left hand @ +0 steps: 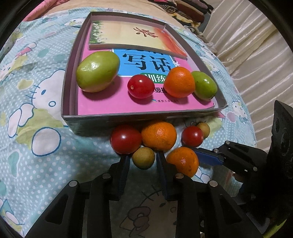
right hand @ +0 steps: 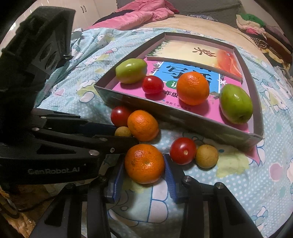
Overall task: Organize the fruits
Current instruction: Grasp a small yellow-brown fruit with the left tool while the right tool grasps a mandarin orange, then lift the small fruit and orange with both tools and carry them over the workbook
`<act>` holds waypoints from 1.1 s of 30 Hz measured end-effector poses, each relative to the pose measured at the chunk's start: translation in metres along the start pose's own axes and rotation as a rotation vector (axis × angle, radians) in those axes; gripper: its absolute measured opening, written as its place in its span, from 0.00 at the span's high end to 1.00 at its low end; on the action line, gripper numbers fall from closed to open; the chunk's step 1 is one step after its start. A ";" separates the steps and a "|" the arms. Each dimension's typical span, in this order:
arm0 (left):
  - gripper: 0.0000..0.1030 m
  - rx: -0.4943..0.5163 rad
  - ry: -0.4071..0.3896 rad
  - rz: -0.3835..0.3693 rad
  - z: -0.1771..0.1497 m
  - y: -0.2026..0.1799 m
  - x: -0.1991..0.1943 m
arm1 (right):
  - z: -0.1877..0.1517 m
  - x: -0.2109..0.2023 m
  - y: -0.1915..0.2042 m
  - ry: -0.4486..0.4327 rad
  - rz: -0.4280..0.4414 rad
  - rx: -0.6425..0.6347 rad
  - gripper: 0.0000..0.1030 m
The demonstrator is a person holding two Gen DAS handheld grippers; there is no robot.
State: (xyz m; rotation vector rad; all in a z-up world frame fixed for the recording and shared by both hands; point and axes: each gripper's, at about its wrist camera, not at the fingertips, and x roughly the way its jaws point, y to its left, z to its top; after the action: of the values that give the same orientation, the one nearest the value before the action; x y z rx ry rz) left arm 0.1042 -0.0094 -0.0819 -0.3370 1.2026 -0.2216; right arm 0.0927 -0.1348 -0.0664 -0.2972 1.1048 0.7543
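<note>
A grey cardboard box (left hand: 70, 86) holds two books, two green fruits (left hand: 98, 71), a red tomato (left hand: 141, 86) and an orange (left hand: 179, 81). In front of it on the bedsheet lie two tomatoes, two oranges and two small yellow-brown fruits. My left gripper (left hand: 142, 158) is open with its fingers either side of a small yellow-brown fruit (left hand: 143, 157). My right gripper (right hand: 144, 164) is open with its pads close around the near orange (right hand: 144, 163), which rests on the sheet; this orange also shows in the left wrist view (left hand: 183, 161).
The box (right hand: 183, 117) sits on a blue cartoon-print bedsheet (left hand: 36, 109). A pink quilt (right hand: 135, 15) and piled clothes (right hand: 256, 27) lie at the back. A cream curtain (left hand: 256, 45) hangs at the right. The left gripper's body (right hand: 55, 137) crowds the right view.
</note>
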 end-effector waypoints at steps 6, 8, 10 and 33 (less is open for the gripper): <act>0.76 -0.034 -0.004 -0.040 -0.001 0.008 -0.005 | 0.000 -0.009 0.003 -0.033 0.015 -0.009 0.61; 0.76 -0.021 -0.012 -0.035 -0.003 0.007 -0.009 | 0.000 -0.012 0.002 -0.045 0.019 -0.005 0.61; 0.76 -0.013 -0.030 -0.025 -0.006 0.005 -0.016 | 0.001 -0.016 0.001 -0.063 0.029 0.000 0.61; 0.76 0.064 -0.193 0.080 -0.007 -0.009 -0.063 | 0.007 -0.051 -0.003 -0.251 0.020 -0.006 0.61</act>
State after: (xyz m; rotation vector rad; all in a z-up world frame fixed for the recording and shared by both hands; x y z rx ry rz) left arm 0.0757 0.0027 -0.0257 -0.2480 1.0141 -0.1535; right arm 0.0877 -0.1537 -0.0186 -0.1903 0.8699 0.7894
